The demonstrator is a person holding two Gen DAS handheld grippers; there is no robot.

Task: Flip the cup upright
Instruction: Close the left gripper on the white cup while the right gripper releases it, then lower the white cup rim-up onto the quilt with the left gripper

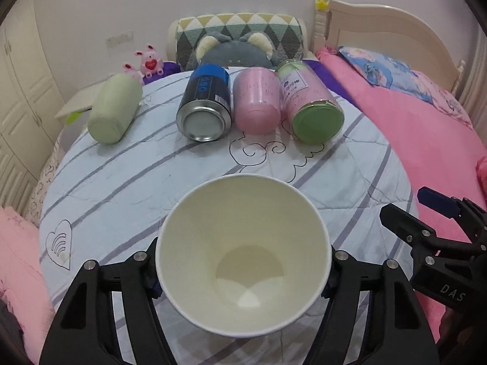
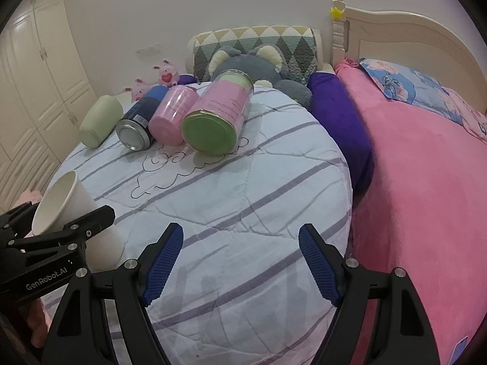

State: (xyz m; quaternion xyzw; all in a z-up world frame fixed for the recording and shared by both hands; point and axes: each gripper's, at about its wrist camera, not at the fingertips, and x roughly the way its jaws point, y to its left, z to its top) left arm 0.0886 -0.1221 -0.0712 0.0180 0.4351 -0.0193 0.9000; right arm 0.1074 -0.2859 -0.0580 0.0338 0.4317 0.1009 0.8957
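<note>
1. White paper cup (image 1: 243, 255) clamped between the jaws of the left gripper (image 1: 243, 276), one jaw on each side of the wall near the base.
2. Cup mouth tilted forward and upward, away from the gripper; empty interior and round bottom visible in the left wrist view.
3. Same cup (image 2: 65, 210) seen from the right wrist view at the lower left, held above the striped quilt (image 2: 243, 213); base near the fabric, contact not discernible.
4. Right gripper (image 2: 240, 261) empty, jaws spread wide apart, blue ribbed pads (image 2: 162, 261) exposed, hovering over the quilt near the front edge.
5. Right gripper (image 1: 426, 225) also visible at the right edge of the left wrist view, just beside the left gripper.
6. Row of four containers lying on their sides at the far end of the quilt: pale green cylinder (image 1: 114, 109), blue can (image 1: 205, 103) with metal bottom facing the camera, pink cup (image 1: 257, 100), and glass jar (image 1: 310, 103) with green lid facing the camera.
7. Blue can, pink cup and glass jar side by side, touching or nearly so; pale green cylinder set apart to the left.
8. Grey plush toy (image 1: 234, 48) and patterned cushion (image 1: 240, 27) behind the row; pink blanket (image 2: 426, 182) to the right of the quilt.
</note>
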